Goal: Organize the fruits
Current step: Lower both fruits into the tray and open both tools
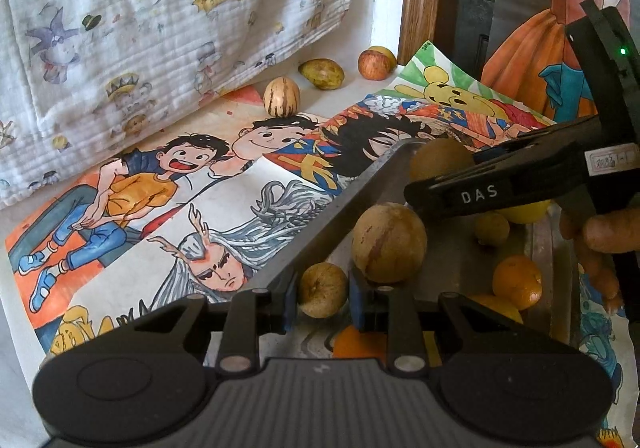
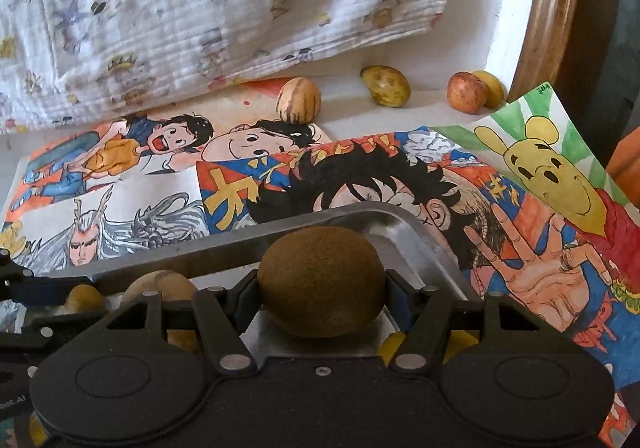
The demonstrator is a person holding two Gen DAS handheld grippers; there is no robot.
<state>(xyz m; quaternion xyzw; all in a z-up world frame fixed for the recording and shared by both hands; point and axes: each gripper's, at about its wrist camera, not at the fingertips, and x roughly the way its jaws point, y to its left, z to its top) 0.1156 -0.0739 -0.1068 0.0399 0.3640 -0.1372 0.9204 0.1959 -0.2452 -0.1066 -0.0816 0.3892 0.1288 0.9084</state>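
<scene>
My left gripper [image 1: 323, 306] is low over the near end of a metal tray [image 1: 340, 220], shut on a small tan fruit [image 1: 322, 290]. Just beyond it in the tray lies a larger tan round fruit [image 1: 390, 244]. My right gripper [image 2: 320, 294] is shut on a brown kiwi [image 2: 320, 280] above the tray's far corner [image 2: 384, 210]. In the left wrist view that right gripper [image 1: 436, 178] reaches in from the right with the kiwi [image 1: 440, 158]. An orange [image 1: 516, 280], a lemon [image 1: 524, 211] and a small yellow fruit [image 1: 492, 228] also lie in the tray.
By the back wall sit a striped tan fruit [image 2: 299, 100], a green-yellow mango [image 2: 386, 85] and an apple [image 2: 467, 92] with a yellow fruit [image 2: 491, 86] behind it. Cartoon drawings [image 2: 400, 168] cover the surface. A printed white cloth [image 2: 200, 8] hangs at the back; a wooden frame [image 2: 548, 8] stands right.
</scene>
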